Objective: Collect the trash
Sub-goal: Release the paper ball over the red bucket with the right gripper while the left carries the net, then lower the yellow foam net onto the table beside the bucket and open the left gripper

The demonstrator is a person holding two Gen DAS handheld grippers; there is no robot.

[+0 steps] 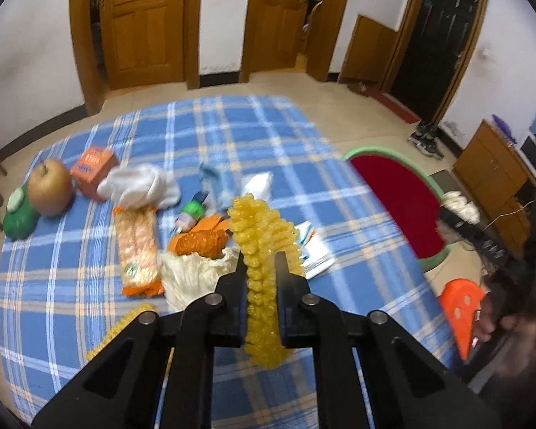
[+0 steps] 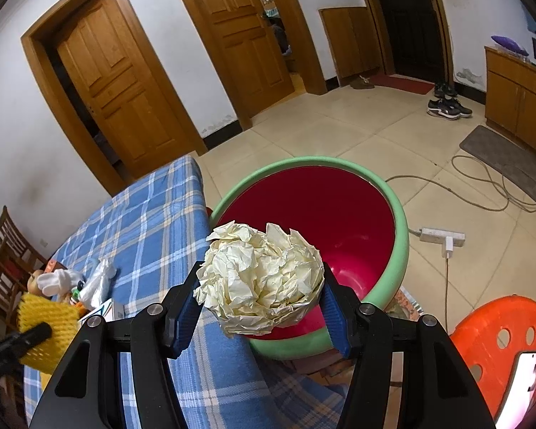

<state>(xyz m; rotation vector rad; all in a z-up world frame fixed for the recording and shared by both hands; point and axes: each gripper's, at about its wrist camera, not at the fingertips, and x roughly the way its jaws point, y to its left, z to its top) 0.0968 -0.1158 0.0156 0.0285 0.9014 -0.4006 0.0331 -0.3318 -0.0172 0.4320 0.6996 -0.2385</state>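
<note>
My left gripper (image 1: pixel 261 262) is shut on a yellow foam fruit net (image 1: pixel 259 236) and holds it above the blue plaid tablecloth (image 1: pixel 71 296). The net also shows in the right wrist view (image 2: pixel 48 325) at the far left. My right gripper (image 2: pixel 261 279) is shut on a crumpled cream paper ball (image 2: pixel 261 282), held over the near rim of the green bin with a red inside (image 2: pixel 339 214). The bin also shows in the left wrist view (image 1: pixel 400 196), right of the table.
On the cloth lie an apple (image 1: pixel 50 193), an orange box (image 1: pixel 93 168), a white cloth (image 1: pixel 139 186), a cracker pack (image 1: pixel 137 250), an orange net (image 1: pixel 200 241), crumpled plastic (image 1: pixel 189 275) and paper (image 1: pixel 314 250). An orange stool (image 2: pixel 500 343) stands beside the bin. Cables (image 2: pixel 482 182) cross the floor.
</note>
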